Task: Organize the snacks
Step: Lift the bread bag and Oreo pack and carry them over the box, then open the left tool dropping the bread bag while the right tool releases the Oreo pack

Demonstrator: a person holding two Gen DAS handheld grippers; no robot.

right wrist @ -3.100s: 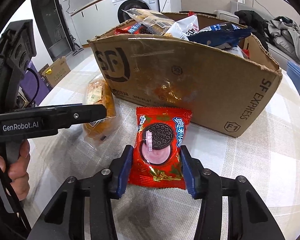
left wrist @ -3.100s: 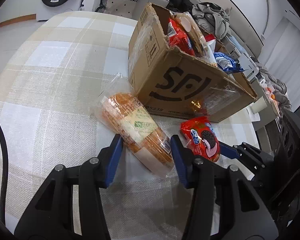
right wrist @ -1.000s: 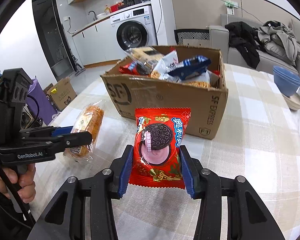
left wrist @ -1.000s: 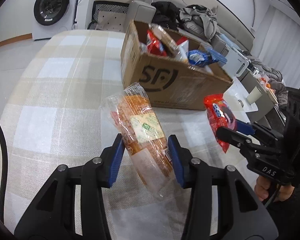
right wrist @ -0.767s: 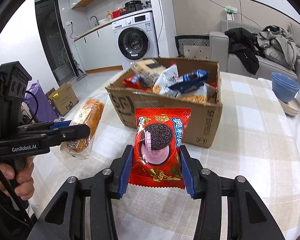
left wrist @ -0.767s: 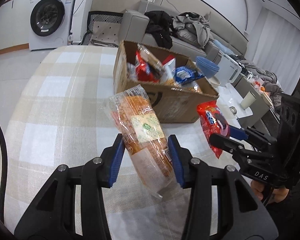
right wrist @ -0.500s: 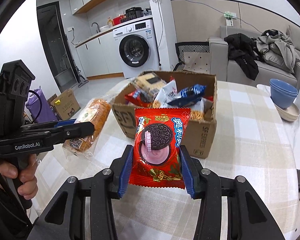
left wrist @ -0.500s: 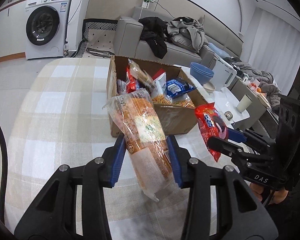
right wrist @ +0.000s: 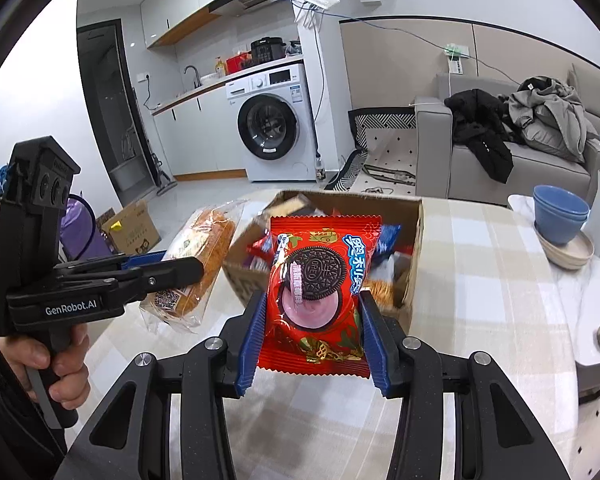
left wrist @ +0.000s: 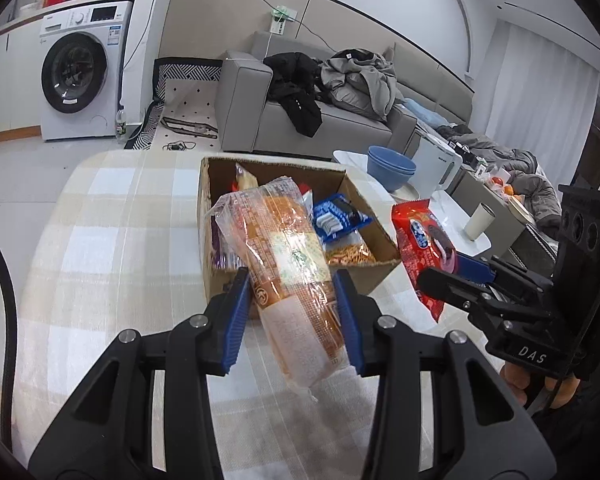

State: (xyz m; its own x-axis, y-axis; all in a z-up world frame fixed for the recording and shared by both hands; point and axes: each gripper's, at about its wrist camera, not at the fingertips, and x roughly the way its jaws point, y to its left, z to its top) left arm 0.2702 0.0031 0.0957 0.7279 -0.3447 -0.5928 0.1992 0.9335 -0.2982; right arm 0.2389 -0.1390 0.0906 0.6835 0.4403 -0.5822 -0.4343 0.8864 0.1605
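In the left wrist view, the left hand-held gripper [left wrist: 294, 312] is seen closed on a clear-wrapped bread loaf [left wrist: 288, 264], the blue pads pressed against both sides of the wrapper; the loaf is held off the checked worktop [left wrist: 112, 248], its far end over the near wall of the cardboard box [left wrist: 214, 272]. Only this view looks down into the box: a blue cookie packet [left wrist: 336, 220] and a bag of yellow snack sticks [left wrist: 350, 252] are seen beyond the pads and slightly right, and a tall upright packet [left wrist: 246, 180] against the far left corner. A white paper cup [left wrist: 478, 222] is seen far right, on a white side table.

To the right of the loaf, the right hand-held gripper [left wrist: 452, 272] is seen from the side with a red packet in it.

In the right wrist view, the right hand-held gripper [right wrist: 310, 332] is shown clamped on the red Oreo packet [right wrist: 318, 288], pads against both edges, the packet lifted in front of the box [right wrist: 414, 280]. The box contents are largely hidden behind the packet here. Only this view shows the left hand [right wrist: 52, 364] on the other handle, a smaller cardboard box on the floor [right wrist: 130, 230] and the kitchen sink counter [right wrist: 204, 80]. Stacked blue bowls [right wrist: 560, 212] stand well to the right.
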